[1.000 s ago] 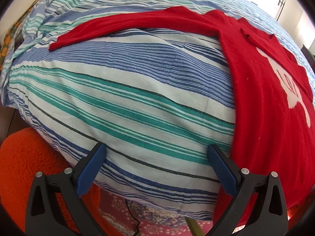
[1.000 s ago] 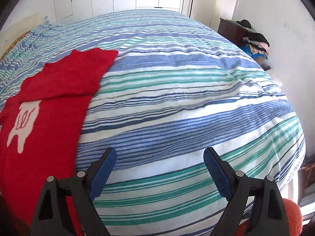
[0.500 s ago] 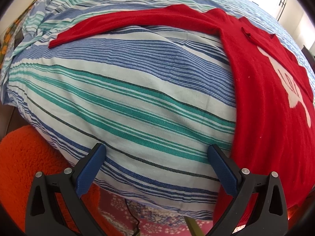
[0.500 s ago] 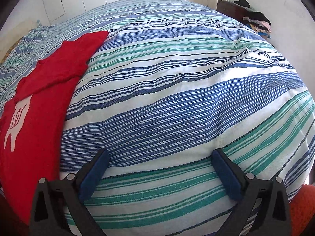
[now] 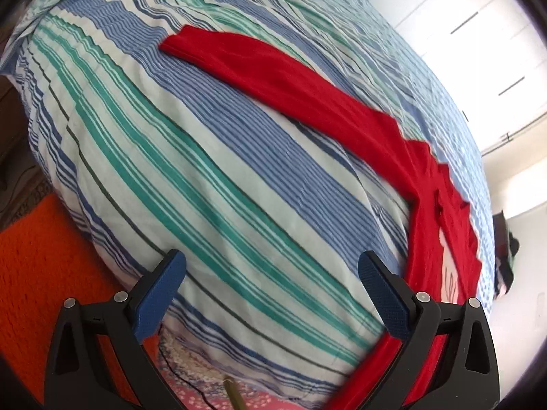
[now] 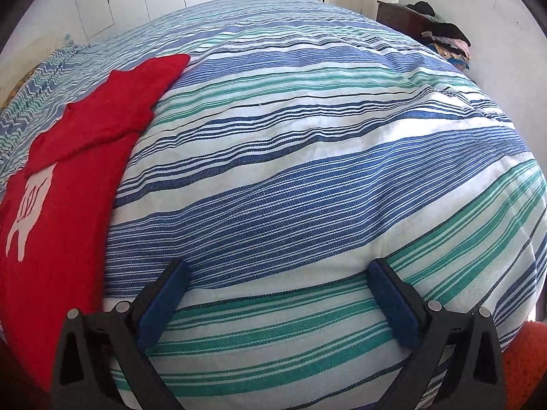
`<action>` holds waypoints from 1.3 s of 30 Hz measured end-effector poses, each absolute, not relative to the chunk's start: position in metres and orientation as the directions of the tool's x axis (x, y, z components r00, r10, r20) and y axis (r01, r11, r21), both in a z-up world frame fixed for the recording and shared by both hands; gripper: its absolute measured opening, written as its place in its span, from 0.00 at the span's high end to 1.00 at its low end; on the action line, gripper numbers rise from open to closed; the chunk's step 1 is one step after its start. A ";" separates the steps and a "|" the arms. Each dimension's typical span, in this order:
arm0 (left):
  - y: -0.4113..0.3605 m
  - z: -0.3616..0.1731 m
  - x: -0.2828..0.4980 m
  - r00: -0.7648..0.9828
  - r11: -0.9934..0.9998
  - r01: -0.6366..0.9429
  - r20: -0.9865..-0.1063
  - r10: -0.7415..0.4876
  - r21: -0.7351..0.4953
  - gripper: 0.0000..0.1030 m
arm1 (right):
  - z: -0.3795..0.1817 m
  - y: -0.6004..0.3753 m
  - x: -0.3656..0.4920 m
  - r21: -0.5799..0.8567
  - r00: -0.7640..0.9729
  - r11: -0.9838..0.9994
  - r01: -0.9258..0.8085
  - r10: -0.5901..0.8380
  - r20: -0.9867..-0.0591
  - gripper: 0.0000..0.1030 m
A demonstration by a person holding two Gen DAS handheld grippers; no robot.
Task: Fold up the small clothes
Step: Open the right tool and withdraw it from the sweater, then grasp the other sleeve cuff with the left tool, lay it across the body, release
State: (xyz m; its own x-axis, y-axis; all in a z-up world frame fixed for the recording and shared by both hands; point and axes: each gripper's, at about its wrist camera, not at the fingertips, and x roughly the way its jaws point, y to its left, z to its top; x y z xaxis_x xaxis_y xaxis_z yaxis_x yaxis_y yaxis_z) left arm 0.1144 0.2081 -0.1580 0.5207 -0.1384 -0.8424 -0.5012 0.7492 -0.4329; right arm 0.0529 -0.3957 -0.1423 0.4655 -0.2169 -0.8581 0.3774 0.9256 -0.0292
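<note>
On the striped bedspread (image 6: 307, 157) lies one red knit top (image 5: 441, 225), front upward, a pale motif on its chest. In the left wrist view one long sleeve (image 5: 273, 78) runs straight out across the cover to its cuff; in the right wrist view the other sleeve (image 6: 112, 109) already lies folded in over the body. The garment's lower part hangs toward the bed's near edge.

Left gripper (image 5: 270, 283): jaws wide apart, nothing between them, over bare bedspread just beside the top's side edge. Right gripper (image 6: 277, 297): jaws fully spread, empty, over bare cover, apart from the top.

Assessment: the fabric appears light, soft and limp; it should drape and bunch rather than hold a crease. The quilted cover beneath is yielding, so a pinch risks catching bedding. The cuff of the extended sleeve looks like the best hold, with a thin edge pinch.
</note>
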 end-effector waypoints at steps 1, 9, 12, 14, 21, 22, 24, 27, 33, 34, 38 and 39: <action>0.222 -0.156 0.121 0.545 0.730 -0.517 -0.830 -0.121 -0.446 0.02 | -0.142 -0.396 0.053 -0.031 0.465 0.926 0.377 -0.218 -0.858 0.00; 0.306 -0.179 0.176 0.602 0.548 -0.626 -0.790 -0.114 -0.556 0.17 | -0.142 -0.395 0.054 -0.036 0.464 0.925 0.378 -0.222 -0.858 0.00; 0.319 -0.183 0.191 0.614 0.515 -0.640 -0.782 -0.103 -0.570 0.17 | -0.142 -0.394 0.055 -0.043 0.461 0.924 0.379 -0.229 -0.857 0.00; 0.330 -0.187 0.194 0.638 0.470 -0.648 -0.764 -0.095 -0.599 0.18 | -0.142 -0.393 0.055 -0.046 0.459 0.924 0.380 -0.232 -0.857 0.00; 0.361 -0.201 0.181 0.681 0.353 -0.644 -0.719 -0.139 -0.679 0.95 | -0.143 -0.393 0.054 -0.047 0.463 0.923 0.381 -0.235 -0.855 0.00; 0.362 -0.200 0.179 0.681 0.352 -0.645 -0.719 -0.139 -0.679 0.95 | -0.143 -0.393 0.054 -0.048 0.463 0.923 0.381 -0.235 -0.855 0.00; 0.357 -0.184 0.181 0.673 0.391 -0.645 -0.730 -0.116 -0.657 0.96 | -0.143 -0.393 0.055 -0.046 0.463 0.924 0.381 -0.234 -0.855 0.00; 0.329 -0.137 0.199 0.692 0.499 -0.586 -0.714 -0.102 -0.639 0.96 | -0.143 -0.393 0.055 -0.044 0.463 0.923 0.381 -0.231 -0.856 0.00; 0.196 -0.016 0.275 0.748 0.743 -0.279 -0.623 -0.229 -0.608 0.96 | -0.143 -0.393 0.054 -0.042 0.464 0.924 0.381 -0.230 -0.855 0.00; 0.165 0.000 0.286 0.749 0.771 -0.221 -0.610 -0.258 -0.597 0.96 | -0.143 -0.393 0.054 -0.041 0.464 0.924 0.381 -0.229 -0.855 0.00; 0.038 0.037 0.317 0.723 0.845 -0.002 -0.584 -0.368 -0.535 0.96 | -0.142 -0.394 0.054 -0.034 0.467 0.925 0.379 -0.223 -0.855 0.00; 0.004 0.038 0.322 0.710 0.865 0.047 -0.592 -0.381 -0.500 0.96 | -0.142 -0.394 0.054 -0.032 0.468 0.925 0.378 -0.221 -0.855 0.00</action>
